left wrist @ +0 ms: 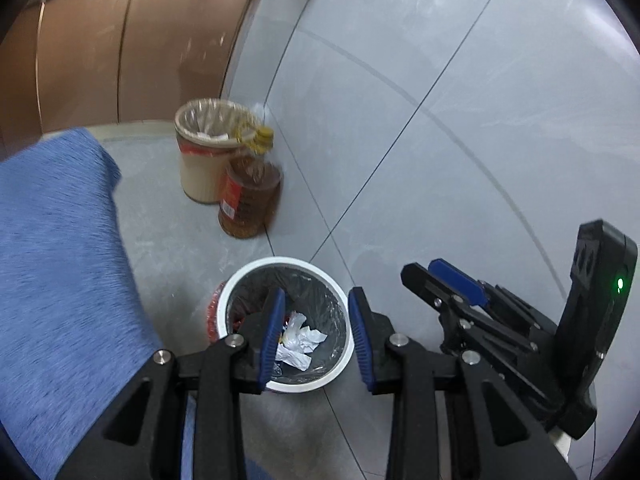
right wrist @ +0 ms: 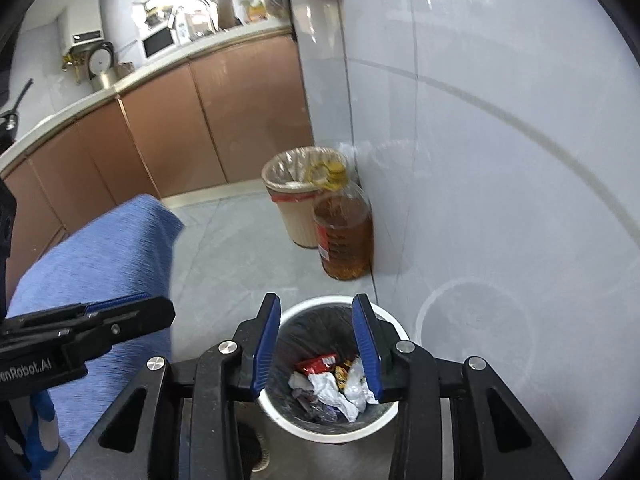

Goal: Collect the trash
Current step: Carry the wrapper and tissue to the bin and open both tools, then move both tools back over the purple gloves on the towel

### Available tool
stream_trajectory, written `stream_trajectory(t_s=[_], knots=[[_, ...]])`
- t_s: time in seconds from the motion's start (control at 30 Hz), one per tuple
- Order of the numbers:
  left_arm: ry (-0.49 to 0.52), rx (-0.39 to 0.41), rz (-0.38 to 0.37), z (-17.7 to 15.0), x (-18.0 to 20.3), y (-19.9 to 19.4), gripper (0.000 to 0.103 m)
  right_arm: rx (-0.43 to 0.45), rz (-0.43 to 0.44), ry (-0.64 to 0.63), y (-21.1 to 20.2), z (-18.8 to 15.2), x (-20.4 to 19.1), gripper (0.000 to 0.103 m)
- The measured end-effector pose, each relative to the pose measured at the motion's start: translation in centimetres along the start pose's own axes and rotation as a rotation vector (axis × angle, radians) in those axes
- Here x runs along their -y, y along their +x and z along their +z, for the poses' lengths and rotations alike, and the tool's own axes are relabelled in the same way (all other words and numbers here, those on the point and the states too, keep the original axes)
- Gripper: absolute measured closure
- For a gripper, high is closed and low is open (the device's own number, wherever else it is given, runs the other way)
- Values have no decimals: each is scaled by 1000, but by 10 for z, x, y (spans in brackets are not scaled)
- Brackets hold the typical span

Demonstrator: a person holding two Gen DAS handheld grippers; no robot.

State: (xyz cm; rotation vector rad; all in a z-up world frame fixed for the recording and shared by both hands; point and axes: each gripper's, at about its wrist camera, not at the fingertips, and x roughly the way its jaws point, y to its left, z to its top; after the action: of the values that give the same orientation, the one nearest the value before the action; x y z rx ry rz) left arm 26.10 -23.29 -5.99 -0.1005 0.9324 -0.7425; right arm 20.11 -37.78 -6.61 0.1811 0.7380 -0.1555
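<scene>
My left hand-held gripper (left wrist: 316, 334) hangs over the bin (left wrist: 240, 284), jaws partly apart with nothing between the pads; through the gap I see only the trash (left wrist: 300, 340) lying at the bottom. My right hand-held gripper (right wrist: 316, 344) hangs the same way, part open and empty, right above the same bin, with crumpled paper and a red wrapper below its tips. Both point steeply down, and the right one sits just to the right of the left, close beside it.

I judge the drop is made, so the thing now is a clean exit: lift both straight up before swinging away, so neither tip catches the black liner (right wrist: 296, 332) or tips the rim. I keep the two apart as they rise.

Ahead of both stand an oil bottle (right wrist: 344, 236) and a second, beige bin (right wrist: 292, 208) against the wall. To the left lies a blue cloth (left wrist: 60, 240), near enough to snag.
</scene>
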Motion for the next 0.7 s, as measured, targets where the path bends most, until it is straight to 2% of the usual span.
stream_trajectory(t_s=[0.23, 0.4, 0.63, 0.7], knots=[[27, 90, 13, -20, 1, -82, 72, 83, 55, -65, -54, 13, -39, 67], [29, 151, 65, -40, -9, -140, 72, 139, 97, -129, -90, 17, -73, 66], [-29, 225, 142, -74, -40, -208, 71, 195, 167, -206, -128, 16, -114, 64], [-48, 242, 174, -86, -48, -226, 66, 209, 192, -230, -138, 14, -125, 64]])
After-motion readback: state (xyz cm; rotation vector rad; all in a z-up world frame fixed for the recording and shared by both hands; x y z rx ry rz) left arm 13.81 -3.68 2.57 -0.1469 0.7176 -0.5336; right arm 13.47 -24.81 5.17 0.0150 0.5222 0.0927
